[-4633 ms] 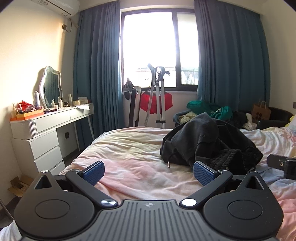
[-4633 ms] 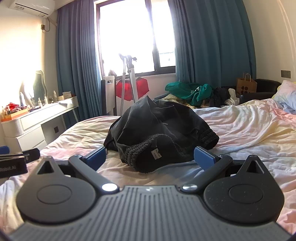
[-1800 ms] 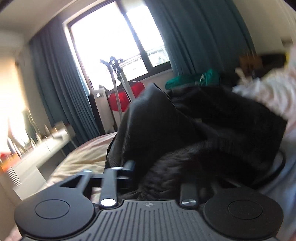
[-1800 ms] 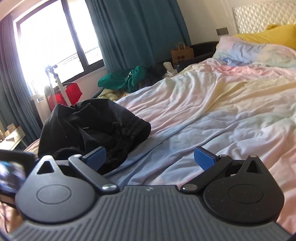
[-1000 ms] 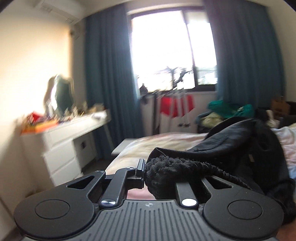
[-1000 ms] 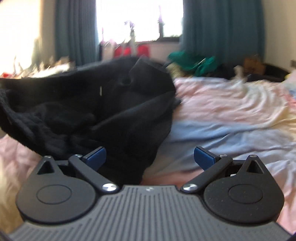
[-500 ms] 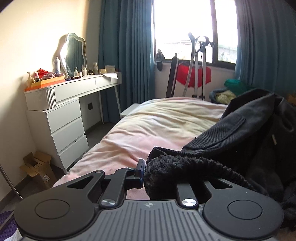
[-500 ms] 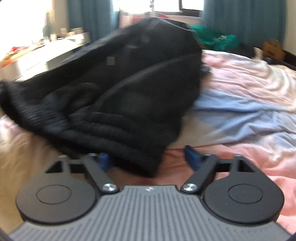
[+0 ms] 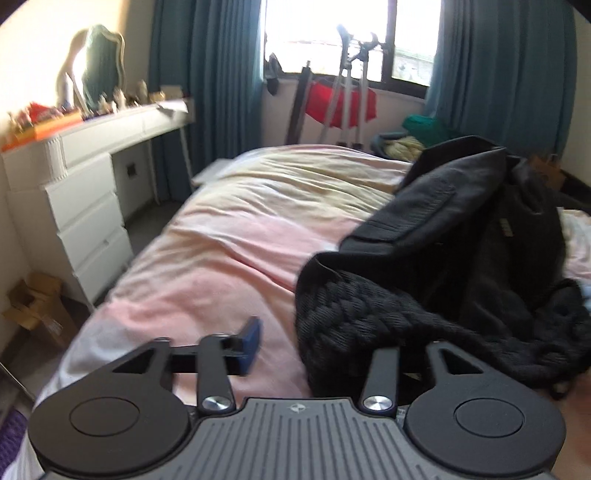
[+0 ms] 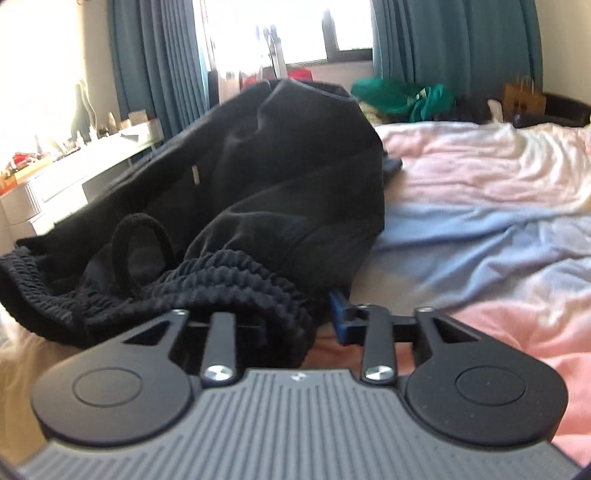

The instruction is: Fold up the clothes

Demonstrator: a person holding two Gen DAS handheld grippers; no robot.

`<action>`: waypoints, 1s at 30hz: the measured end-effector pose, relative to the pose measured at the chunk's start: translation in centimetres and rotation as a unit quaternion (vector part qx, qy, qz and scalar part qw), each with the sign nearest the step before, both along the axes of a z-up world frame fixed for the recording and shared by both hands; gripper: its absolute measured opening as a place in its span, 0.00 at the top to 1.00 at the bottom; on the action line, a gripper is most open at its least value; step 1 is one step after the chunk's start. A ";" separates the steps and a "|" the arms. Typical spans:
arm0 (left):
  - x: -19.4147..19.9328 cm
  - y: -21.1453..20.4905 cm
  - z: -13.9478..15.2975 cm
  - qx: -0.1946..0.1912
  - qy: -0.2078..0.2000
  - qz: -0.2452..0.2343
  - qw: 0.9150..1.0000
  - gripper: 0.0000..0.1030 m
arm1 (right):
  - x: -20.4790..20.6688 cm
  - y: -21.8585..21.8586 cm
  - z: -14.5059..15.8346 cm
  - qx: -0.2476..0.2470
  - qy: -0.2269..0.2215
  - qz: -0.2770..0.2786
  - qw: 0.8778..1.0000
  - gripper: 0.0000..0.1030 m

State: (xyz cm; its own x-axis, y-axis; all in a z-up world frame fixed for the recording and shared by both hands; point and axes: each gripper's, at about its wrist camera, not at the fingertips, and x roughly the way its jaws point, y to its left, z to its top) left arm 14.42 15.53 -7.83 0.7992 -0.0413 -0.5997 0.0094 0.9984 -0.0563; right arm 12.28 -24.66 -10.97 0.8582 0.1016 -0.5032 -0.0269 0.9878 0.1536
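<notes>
On the bed (image 9: 221,251), black garment (image 9: 461,221) bears a small unreadable label (image 9: 505,228)

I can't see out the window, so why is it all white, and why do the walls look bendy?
Left wrist view: daylight overexposes the window, and the fisheye lens bows the teal curtains. Right wrist view: the same glare whitens the white dressing table, and the crumpled black garment is slightly blurred.

Teal curtains (image 9: 207,66), bright window (image 9: 317,33)
</notes>
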 end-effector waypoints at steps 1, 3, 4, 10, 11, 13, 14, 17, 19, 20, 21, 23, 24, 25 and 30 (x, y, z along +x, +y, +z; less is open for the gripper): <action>-0.5 -0.1 0.4 -0.013 0.006 -0.008 1.000 0.35 | -0.1 0.1 0.0 -0.004 0.003 0.001 1.000 0.73; -2.0 -0.5 1.3 -0.050 0.009 -0.029 0.998 0.31 | -0.6 0.3 0.3 -0.013 -0.001 0.003 1.000 0.76; -2.7 -0.8 1.6 -0.064 0.011 -0.037 0.997 0.25 | -0.9 0.3 0.4 -0.015 -0.003 0.004 1.000 0.78; -4.1 -0.4 1.3 -0.279 0.026 -0.051 0.959 0.03 | -0.8 -1.4 1.7 0.031 -0.007 -0.006 0.999 0.80; -3.8 -0.2 0.4 -0.332 0.039 -0.043 0.942 0.03 | -0.8 -1.6 2.0 0.034 -0.009 -0.010 0.999 0.80; -3.5 -0.5 -1.6 -0.400 0.060 -0.033 0.914 0.03 | -1.0 -1.8 2.3 0.035 -0.013 -0.011 0.999 0.81; -3.2 -0.9 -2.3 -0.411 0.064 -0.028 0.909 0.04 | -1.0 -1.9 2.4 0.035 -0.014 -0.011 0.999 0.81; -1.7 -1.6 -3.6 -0.410 0.060 0.000 0.910 0.05 | -1.2 -2.1 2.3 0.036 -0.010 -0.012 0.999 0.81; -0.1 -1.9 -4.0 -0.409 0.056 0.015 0.911 0.18 | -1.3 -2.2 2.2 0.035 -0.007 -0.012 0.999 0.81; 0.6 -1.8 -4.1 -0.412 0.047 0.025 0.909 0.23 | -1.3 -2.3 2.1 0.033 -0.004 -0.012 0.999 0.81; 1.1 -1.6 -3.9 -0.414 0.038 0.035 0.909 0.29 | -1.3 -2.4 2.0 0.033 0.000 -0.012 0.999 0.82; 2.1 -1.2 -3.7 -0.399 0.021 0.072 0.914 0.43 | -1.4 -2.6 1.5 0.036 0.014 -0.005 0.999 0.82; 2.5 -1.0 -3.8 -0.392 0.018 0.089 0.915 0.55 | -1.4 -2.7 1.2 0.038 0.024 0.000 0.999 0.82; 3.0 -0.8 -4.2 -0.392 0.019 0.104 0.914 0.70 | -1.4 -2.8 0.7 0.042 0.039 0.003 0.998 0.82; 4.4 0.9 -3.9 -0.383 0.002 0.153 0.911 0.92 | -1.5 -2.7 0.0 0.076 0.074 0.018 0.994 0.83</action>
State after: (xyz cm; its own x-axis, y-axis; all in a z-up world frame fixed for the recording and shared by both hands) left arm 18.83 16.43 -11.75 0.8417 -0.2249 -0.4908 -0.2639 0.6217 -0.7375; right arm 10.81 -27.36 -10.92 0.7703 0.2157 -0.6001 -0.0280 0.9516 0.3061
